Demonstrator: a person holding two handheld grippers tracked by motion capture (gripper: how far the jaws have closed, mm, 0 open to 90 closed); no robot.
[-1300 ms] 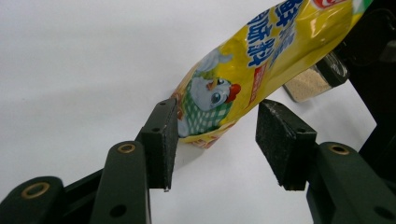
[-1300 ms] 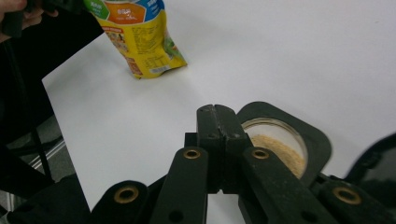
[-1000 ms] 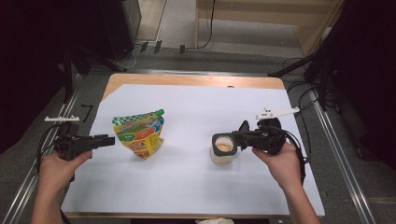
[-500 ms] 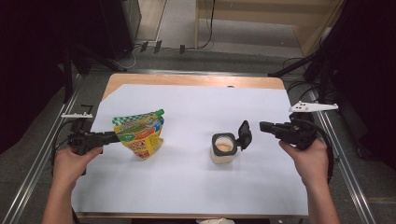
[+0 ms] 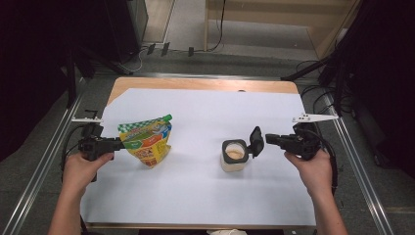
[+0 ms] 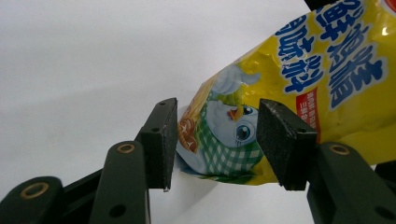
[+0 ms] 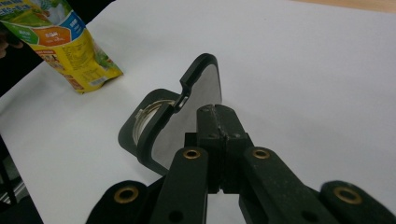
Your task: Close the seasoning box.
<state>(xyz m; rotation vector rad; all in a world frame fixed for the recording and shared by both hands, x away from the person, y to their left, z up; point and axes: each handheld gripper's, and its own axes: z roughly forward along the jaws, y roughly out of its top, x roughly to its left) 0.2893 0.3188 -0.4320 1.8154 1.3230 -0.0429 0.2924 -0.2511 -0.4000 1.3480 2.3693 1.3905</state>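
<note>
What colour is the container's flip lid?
Black: the flip lid stands open on the container, best seen in the right gripper view.

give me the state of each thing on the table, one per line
pouch: upright on the sheet, top sealed, one edge between the left tongs' jaws
jar: upright, open, beige contents showing
lid: flipped up on its hinge beside the jar mouth
left tongs: jaws apart around the pouch edge, pads not pressing it
right tongs: jaws shut, empty, tips close behind the lid
sheet: flat, covering the table
</note>
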